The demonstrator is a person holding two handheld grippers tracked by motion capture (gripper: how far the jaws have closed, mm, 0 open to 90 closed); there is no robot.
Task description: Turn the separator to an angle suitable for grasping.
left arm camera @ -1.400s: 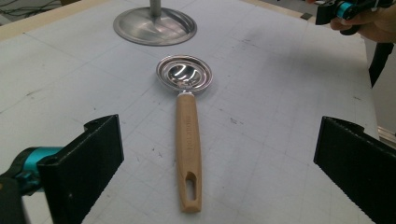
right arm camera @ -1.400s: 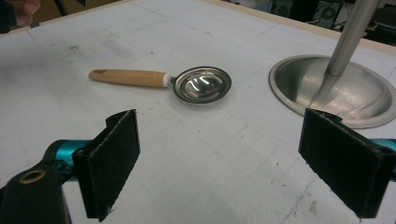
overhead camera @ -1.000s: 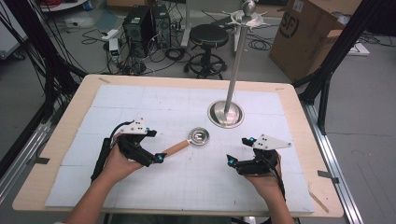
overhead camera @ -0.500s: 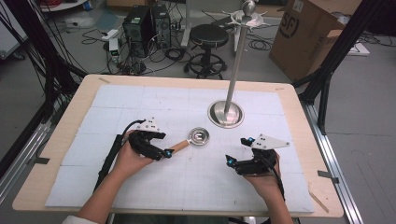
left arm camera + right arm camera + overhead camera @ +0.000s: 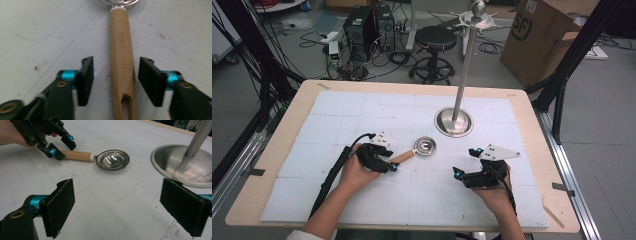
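Note:
A small ladle with a round metal bowl (image 5: 426, 146) and a wooden handle (image 5: 402, 157) lies flat on the white mat. My left gripper (image 5: 391, 165) straddles the end of that handle (image 5: 122, 62). Its jaws have just been closing, with the handle between them. The pads (image 5: 86, 80) stand a short gap off the wood on both sides. From the right gripper view, the left gripper (image 5: 61, 147) sits at the handle's end, beside the bowl (image 5: 113, 160). My right gripper (image 5: 466, 162) rests low at the right, open (image 5: 118, 187), nothing between its pads.
A tall metal stand with a round base (image 5: 453, 122) and a pole (image 5: 467, 65) rises just behind and right of the ladle. The wooden table edge (image 5: 532, 115) frames the mat. A stool, computers and a cardboard box sit on the floor beyond.
My left gripper has slid right and down onto the ladle's handle, and its jaws have narrowed around it. The ladle and the right gripper have stayed put.

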